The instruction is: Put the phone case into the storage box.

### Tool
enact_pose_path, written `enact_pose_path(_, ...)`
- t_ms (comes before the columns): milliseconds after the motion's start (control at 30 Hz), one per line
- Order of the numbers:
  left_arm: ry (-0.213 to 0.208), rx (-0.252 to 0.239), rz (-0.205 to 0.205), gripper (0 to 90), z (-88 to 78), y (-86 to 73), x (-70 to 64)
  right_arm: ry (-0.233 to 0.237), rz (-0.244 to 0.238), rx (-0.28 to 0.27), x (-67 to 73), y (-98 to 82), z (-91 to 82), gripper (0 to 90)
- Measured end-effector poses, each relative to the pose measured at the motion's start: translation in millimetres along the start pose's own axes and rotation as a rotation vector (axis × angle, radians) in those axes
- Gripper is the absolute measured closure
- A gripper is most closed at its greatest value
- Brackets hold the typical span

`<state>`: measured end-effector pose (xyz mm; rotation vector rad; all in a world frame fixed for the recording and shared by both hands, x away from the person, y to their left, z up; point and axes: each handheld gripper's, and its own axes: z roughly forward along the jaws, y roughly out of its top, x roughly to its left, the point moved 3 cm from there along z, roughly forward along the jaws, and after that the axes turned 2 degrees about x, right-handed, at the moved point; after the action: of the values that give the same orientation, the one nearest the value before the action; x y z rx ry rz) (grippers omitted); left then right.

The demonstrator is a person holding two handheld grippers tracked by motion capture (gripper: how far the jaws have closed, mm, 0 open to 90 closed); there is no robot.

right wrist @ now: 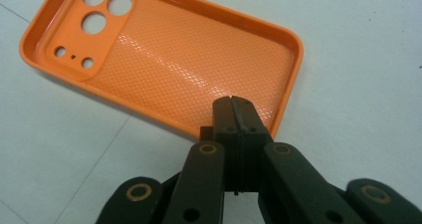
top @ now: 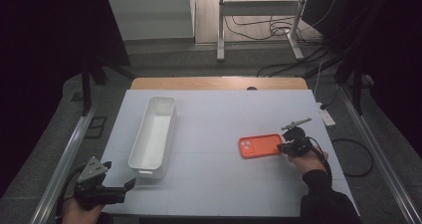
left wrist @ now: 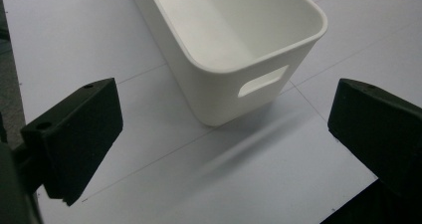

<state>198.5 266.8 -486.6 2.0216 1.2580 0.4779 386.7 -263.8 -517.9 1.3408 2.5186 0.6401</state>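
An orange phone case (top: 260, 146) lies inside-up on the white table, right of centre, with its camera holes toward the left end. My right gripper (top: 283, 147) is at the case's right end with its jaws shut. In the right gripper view the closed tips of the right gripper (right wrist: 233, 104) overlap the near corner of the phone case (right wrist: 164, 55); whether they touch it I cannot tell. My left gripper (top: 118, 174) rests open at the table's front left corner. In the left gripper view the left gripper (left wrist: 229, 89) has its wide-apart jaws facing the near end of a white bin (left wrist: 234, 59).
The long white bin (top: 154, 132), empty, stands left of centre on the white table top (top: 214, 184), its handle cut-out toward me. Behind the table are a wooden edge (top: 219, 83), a metal stand (top: 259, 20) and floor cables (top: 348, 149).
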Motion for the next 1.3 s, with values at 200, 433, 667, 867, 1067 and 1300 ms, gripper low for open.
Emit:
enact_pose_path(200, 0.003, 0.002, -0.001, 1.6, -0.1, 0.1, 0.3, 0.018, -0.003, 0.014, 3.0, -4.1, -2.0, 89.6)
enact_pose_path(433, 0.002, 0.001, -0.002, 1.6, 0.0, 0.2, 0.3, 0.048, -0.025, 0.036, 11.4, -10.1, -4.1, 89.6)
enact_pose_path(667, 0.002, 0.000, -0.004, 1.6, -0.3, 0.1, 0.6, 0.073, -0.046, 0.056, 20.3, -13.9, -4.5, 89.6)
enact_pose_path(867, 0.002, 0.000, -0.003, 1.6, -0.2, 0.1, 0.4, 0.100, -0.065, 0.074, 30.4, -16.7, -4.4, 89.6)
enact_pose_path(1067, 0.002, 0.000, -0.006, 1.6, -0.3, 0.1, 0.7, 0.122, -0.096, 0.088, 38.9, -17.2, -3.7, 89.6)
enact_pose_path(1300, 0.001, 0.000, -0.008, 1.6, -0.2, 0.2, 0.8, 0.127, -0.086, 0.091, 39.8, -17.7, -3.6, 89.6)
